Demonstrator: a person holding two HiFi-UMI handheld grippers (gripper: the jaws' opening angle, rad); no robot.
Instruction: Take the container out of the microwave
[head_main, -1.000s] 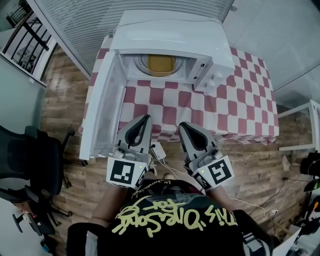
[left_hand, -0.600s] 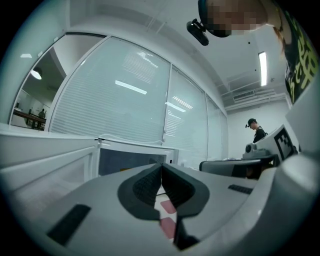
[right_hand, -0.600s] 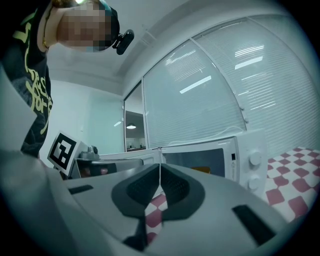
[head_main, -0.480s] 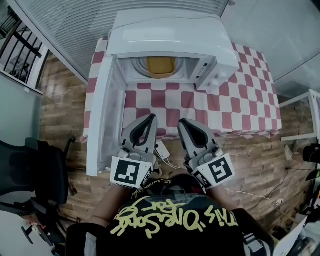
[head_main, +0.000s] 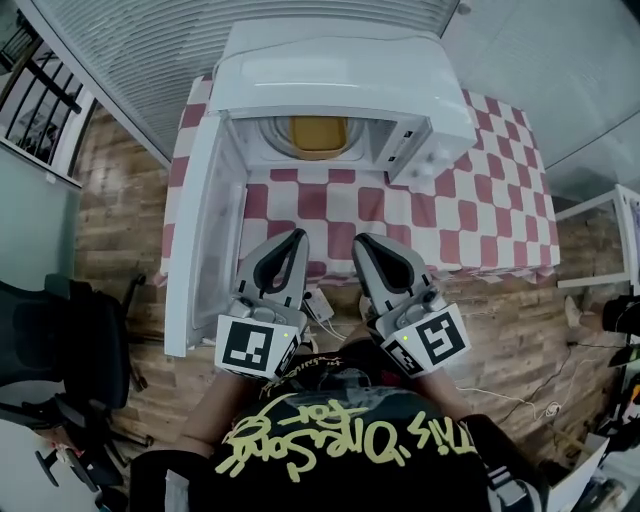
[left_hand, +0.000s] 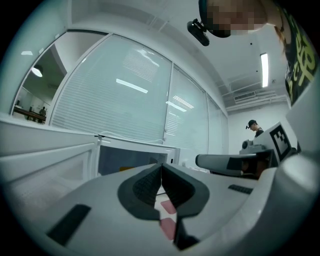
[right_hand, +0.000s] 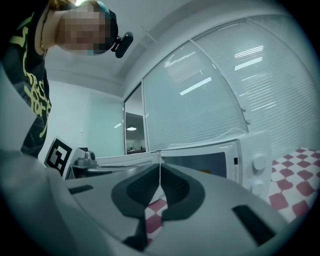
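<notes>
A white microwave (head_main: 330, 70) stands at the back of a red-and-white checked table (head_main: 470, 220), its door (head_main: 205, 225) swung wide open to the left. Inside the cavity sits a yellow container (head_main: 317, 134) on the turntable. My left gripper (head_main: 293, 238) and right gripper (head_main: 362, 243) hover side by side at the table's near edge, well short of the microwave, both shut with nothing between the jaws. In the left gripper view the open cavity (left_hand: 125, 160) shows ahead. The microwave's control panel (right_hand: 252, 167) with its knobs appears in the right gripper view.
A black office chair (head_main: 60, 340) stands on the wooden floor at the left. Cables (head_main: 520, 395) lie on the floor at the right. A white blind (head_main: 170, 50) runs behind the table. Another person (left_hand: 255, 127) stands far off in the room.
Both grippers have stayed shut near the table's front edge, shifting only slightly; the view has drifted a little, so the microwave sits marginally nearer.
</notes>
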